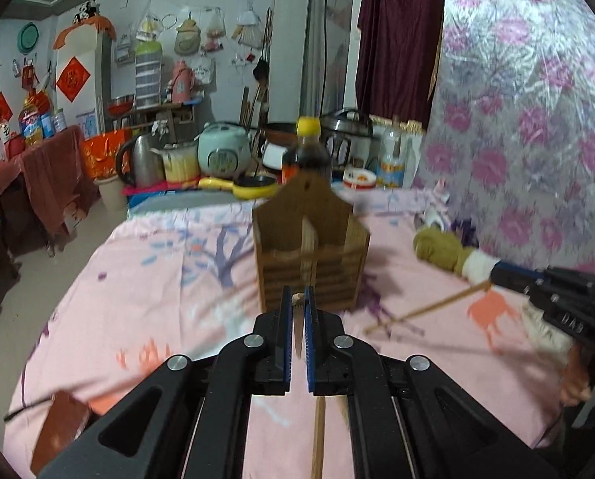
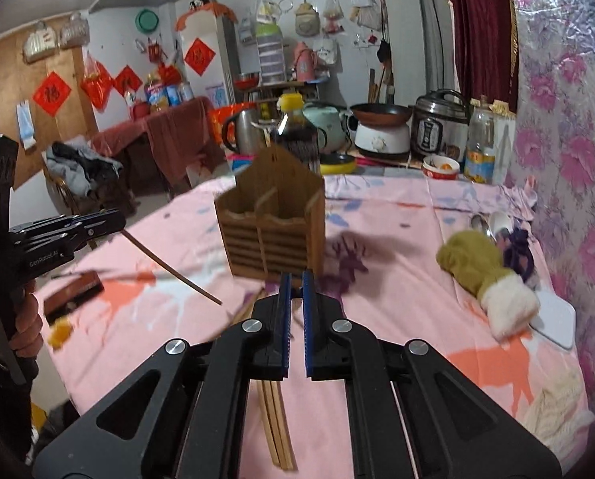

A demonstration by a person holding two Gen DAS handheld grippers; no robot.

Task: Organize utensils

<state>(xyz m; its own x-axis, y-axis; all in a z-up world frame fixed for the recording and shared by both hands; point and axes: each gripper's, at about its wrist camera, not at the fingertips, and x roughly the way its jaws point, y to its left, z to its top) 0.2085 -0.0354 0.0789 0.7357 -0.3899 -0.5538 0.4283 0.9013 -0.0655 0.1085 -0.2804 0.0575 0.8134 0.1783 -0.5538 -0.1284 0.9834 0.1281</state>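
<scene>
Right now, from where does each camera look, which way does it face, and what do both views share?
Left wrist: sits behind the left gripper, faces the wooden utensil holder; shut on a chopstick; the right gripper shows at the right edge.
Right wrist: sits behind the right gripper, faces the same holder; the left gripper and a hand show at the left.
Shared: holder, pink floral cloth, olive mitten.

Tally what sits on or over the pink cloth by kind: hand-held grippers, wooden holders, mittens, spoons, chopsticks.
Hand-held grippers: 2 (left hand-held gripper, right hand-held gripper)
Wooden holder: 1
Olive mitten: 1
Spoons: 2 (metal spoon, white spoon)
Chopsticks: too blurred to count
Total, without chopsticks: 6
</scene>
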